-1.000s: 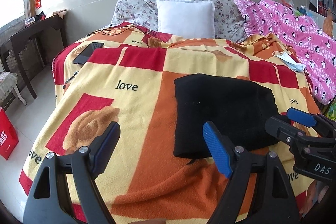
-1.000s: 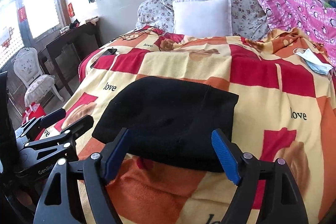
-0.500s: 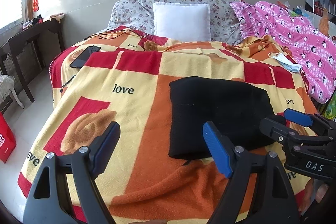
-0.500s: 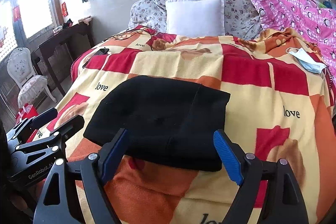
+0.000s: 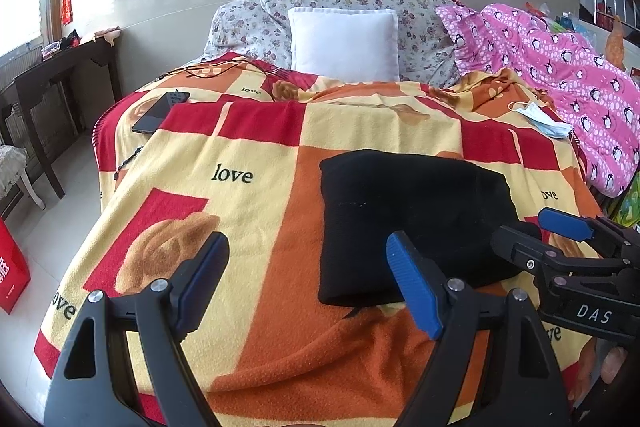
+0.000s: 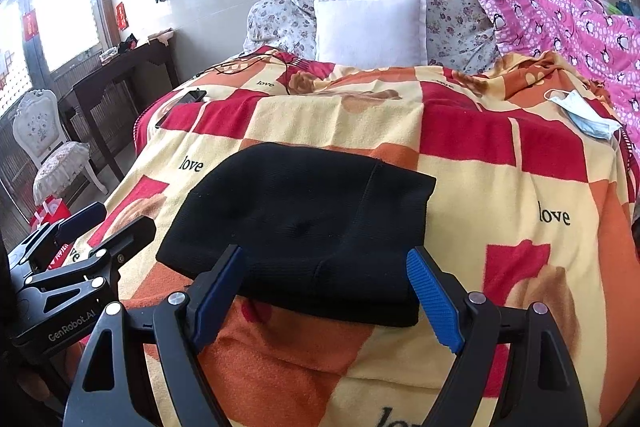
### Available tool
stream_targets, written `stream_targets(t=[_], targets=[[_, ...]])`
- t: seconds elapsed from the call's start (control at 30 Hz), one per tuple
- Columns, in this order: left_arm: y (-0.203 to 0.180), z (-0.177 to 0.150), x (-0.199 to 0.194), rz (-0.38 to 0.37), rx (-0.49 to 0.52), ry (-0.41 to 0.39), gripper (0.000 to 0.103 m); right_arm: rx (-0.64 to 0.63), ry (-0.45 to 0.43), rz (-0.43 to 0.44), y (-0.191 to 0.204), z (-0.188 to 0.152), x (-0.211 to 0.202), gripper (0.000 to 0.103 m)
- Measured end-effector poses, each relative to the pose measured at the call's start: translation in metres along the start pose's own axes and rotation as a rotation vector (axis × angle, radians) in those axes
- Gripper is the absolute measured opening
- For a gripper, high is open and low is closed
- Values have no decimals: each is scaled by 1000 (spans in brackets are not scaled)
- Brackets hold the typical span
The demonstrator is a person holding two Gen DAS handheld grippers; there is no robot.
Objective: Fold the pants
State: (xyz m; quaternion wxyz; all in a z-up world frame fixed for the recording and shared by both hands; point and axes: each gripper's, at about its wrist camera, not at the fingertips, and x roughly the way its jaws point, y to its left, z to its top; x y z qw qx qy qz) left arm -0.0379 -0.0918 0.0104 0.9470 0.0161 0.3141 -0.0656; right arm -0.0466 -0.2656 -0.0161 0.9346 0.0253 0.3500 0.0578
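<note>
From the left wrist view, the left gripper stands wide open and empty over the orange patch of the blanket, with the folded black pants lying flat just to its right. From the right wrist view, the right gripper is also spread wide, holding nothing, its 2 blue fingertips raised above the near edge of the pants, which lie mid-bed.

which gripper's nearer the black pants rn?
Right. The right gripper is open at the pants' near edge, centred on them; the left gripper is open, off their left side, over the blanket.
</note>
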Motion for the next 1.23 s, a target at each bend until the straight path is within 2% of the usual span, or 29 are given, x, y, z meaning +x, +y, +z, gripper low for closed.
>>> stream_targets(t=[1.03,1.23], targets=[[-1,0,-1,-7,7,2,81,-5,23,6,-2,1,4,84],[-3,-4,-3,-1,16,-16,81,11,25,2,-12,0,2,84]])
